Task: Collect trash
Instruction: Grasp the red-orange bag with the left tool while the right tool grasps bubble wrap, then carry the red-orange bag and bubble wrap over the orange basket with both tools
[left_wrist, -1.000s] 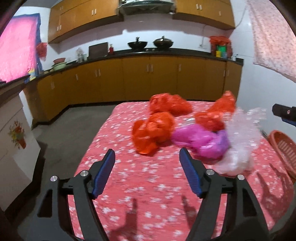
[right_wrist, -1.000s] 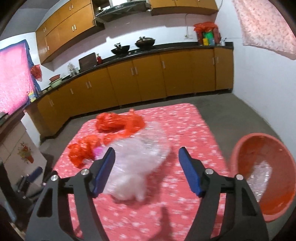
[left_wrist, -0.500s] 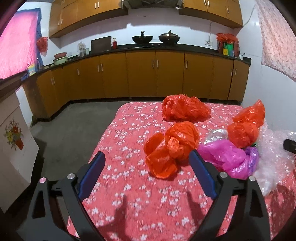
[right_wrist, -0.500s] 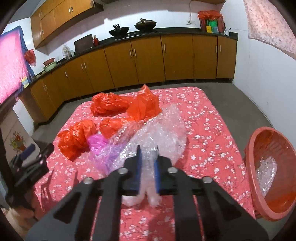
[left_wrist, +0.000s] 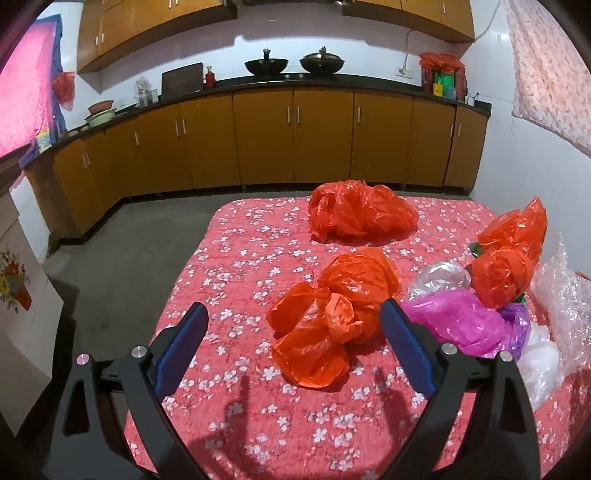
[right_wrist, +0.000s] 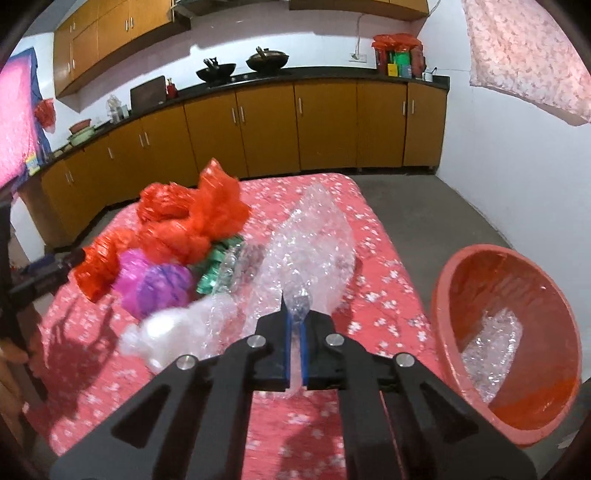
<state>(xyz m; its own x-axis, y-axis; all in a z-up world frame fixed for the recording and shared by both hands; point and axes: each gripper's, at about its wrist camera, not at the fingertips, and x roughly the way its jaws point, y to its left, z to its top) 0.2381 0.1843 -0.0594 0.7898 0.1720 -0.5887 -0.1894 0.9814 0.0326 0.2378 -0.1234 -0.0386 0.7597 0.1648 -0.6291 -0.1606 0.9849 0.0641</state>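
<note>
Crumpled plastic trash lies on a table under a red floral cloth (left_wrist: 236, 258). My left gripper (left_wrist: 291, 343) stands open just short of a red plastic bag (left_wrist: 332, 317), which sits ahead between its fingers without touching them. A second red bag (left_wrist: 360, 218) lies farther back, and a pink bag (left_wrist: 458, 325) and another red bag (left_wrist: 506, 269) lie to the right. My right gripper (right_wrist: 295, 325) is shut on a sheet of clear bubble wrap (right_wrist: 310, 251), pinched between the blue pads. A red basin (right_wrist: 506, 332) stands right of the table with bubble wrap inside.
Brown kitchen cabinets (left_wrist: 295, 140) under a black counter line the far wall, with woks on the stove. A white cabinet (left_wrist: 22, 295) stands at the left of the grey floor. A white plastic wad (right_wrist: 162, 336) and a green wrapper (right_wrist: 214, 269) lie beside the bubble wrap.
My right gripper has closed on the bubble wrap and dropped lower. My left gripper has opened wider and shifted left, bringing the near red bag in front of its fingers.
</note>
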